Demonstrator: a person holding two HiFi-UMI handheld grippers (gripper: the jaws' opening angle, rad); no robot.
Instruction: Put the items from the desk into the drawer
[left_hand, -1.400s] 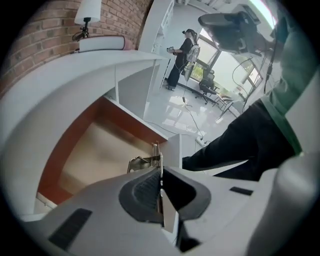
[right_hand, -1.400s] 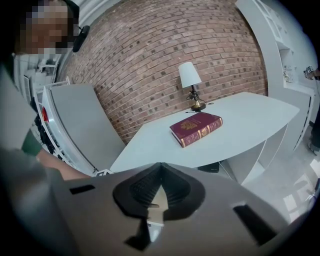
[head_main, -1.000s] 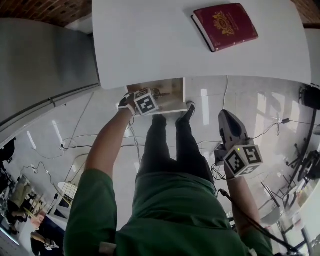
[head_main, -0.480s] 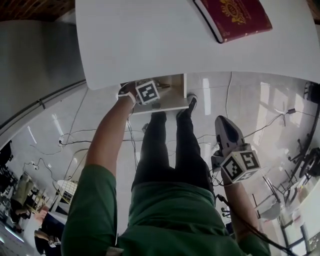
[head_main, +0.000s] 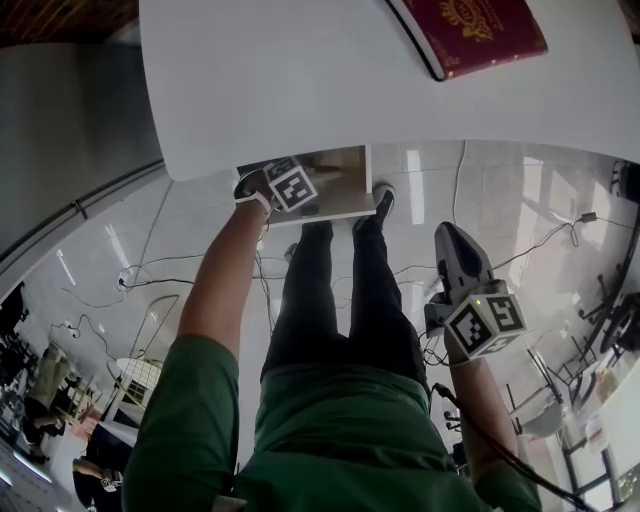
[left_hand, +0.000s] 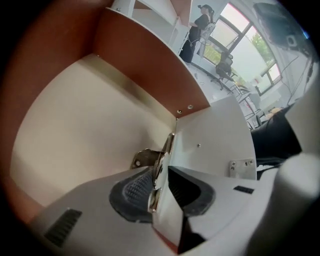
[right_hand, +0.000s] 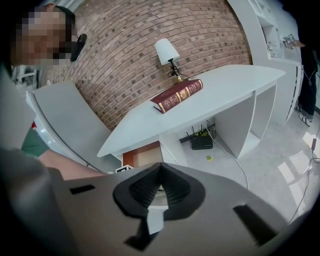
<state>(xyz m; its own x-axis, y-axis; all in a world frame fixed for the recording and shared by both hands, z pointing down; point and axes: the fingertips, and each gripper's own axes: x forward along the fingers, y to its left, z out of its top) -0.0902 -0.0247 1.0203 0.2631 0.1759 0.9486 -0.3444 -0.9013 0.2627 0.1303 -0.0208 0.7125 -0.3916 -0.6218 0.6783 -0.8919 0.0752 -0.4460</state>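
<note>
Under the near-left corner of the surface (head_main: 300, 80), the drawer (left_hand: 85, 130) stands partly out, its pale bottom bare. The left hand-held gripper (left_hand: 160, 182) is clamped on the top edge of the drawer's white front panel (left_hand: 215, 145), one pad on each face. The right hand-held gripper (right_hand: 160, 187) hangs low by the person's side, jaws together with nothing between them, well apart from everything. The book (head_main: 480, 25) lies flat and closed by the far edge of the surface, well right of the drawer and just in front of a lamp (right_hand: 167, 52).

Risks, as I judge them:
- The hold on the panel is a thin-edge pinch. A pull off the drawer's line could let the pads slide off or rack it sideways.
- The opening looks short for so large a book. Dropped in now, it could catch on the near edge of the surface.
- A reach for the book could knock the lamp, it stands so close.
- A one-sided grip by the cover would let the pages sag open.

The book is a thick hardback, dark red, with a gold emblem on the cover and gold lettering on the spine. It sits askew to the far edge and is probably heavy.
</note>
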